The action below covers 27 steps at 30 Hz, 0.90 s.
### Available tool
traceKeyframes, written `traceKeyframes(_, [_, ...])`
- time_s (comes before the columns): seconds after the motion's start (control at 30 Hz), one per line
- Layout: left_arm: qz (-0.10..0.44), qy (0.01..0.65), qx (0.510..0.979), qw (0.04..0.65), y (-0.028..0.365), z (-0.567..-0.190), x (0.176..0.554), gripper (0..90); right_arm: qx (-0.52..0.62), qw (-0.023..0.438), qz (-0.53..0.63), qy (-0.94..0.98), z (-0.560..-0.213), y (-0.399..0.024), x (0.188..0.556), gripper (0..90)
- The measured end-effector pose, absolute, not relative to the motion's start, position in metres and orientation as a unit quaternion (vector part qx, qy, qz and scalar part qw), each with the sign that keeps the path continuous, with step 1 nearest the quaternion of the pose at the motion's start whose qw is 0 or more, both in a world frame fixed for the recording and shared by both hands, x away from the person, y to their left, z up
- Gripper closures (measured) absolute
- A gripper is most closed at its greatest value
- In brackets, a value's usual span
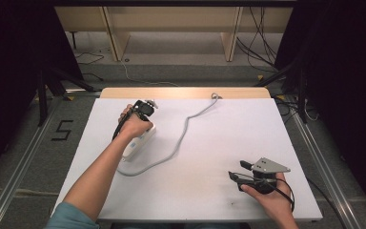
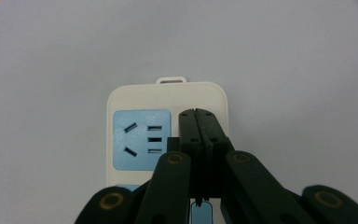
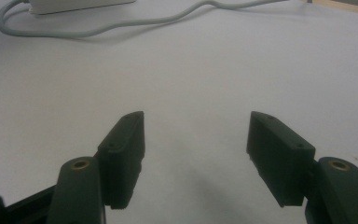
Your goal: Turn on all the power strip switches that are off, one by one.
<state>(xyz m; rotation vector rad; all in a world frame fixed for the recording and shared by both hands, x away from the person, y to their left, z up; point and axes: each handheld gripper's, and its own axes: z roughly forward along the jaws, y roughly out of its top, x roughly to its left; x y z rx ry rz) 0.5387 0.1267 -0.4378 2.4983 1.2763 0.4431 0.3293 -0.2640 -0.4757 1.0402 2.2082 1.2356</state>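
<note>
A white power strip (image 1: 138,140) lies on the left half of the desk (image 1: 219,191), nearer its far edge than its near one. Its grey cord (image 1: 181,138) loops off its near end and runs across to the far edge. The left gripper (image 1: 145,109) is held over the far end of the strip; in the left gripper view its jaws are pressed together with nothing between them, their tips above the strip's white face just beside a blue socket panel (image 2: 142,139). The right gripper (image 1: 242,171) rests near the desk's near right corner, well apart from the strip, jaws spread wide and empty.
</note>
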Motion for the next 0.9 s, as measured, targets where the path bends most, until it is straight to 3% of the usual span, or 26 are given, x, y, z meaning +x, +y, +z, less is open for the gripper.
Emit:
traceKeyframes(0.33, [0.172,0.439,0.860,0.195,0.134,-0.424,0.528,89.0,0.374,0.200,0.442,0.791,-0.476,-0.264,0.329,38.0])
traceKeyframes(0.37, [0.173,0.439,0.859,0.200,0.134,-0.422,0.526,83.5,0.374,0.201,0.443,0.790,-0.476,-0.264,0.329,38.0])
traceKeyframes(0.57, [0.177,0.431,0.856,0.224,0.139,-0.414,0.515,79.2,0.374,0.201,0.441,0.790,-0.476,-0.264,0.330,38.0])
traceKeyframes(0.9, [0.174,0.425,0.847,0.267,0.150,-0.407,0.490,60.0,0.377,0.199,0.441,0.790,-0.476,-0.264,0.330,37.9])
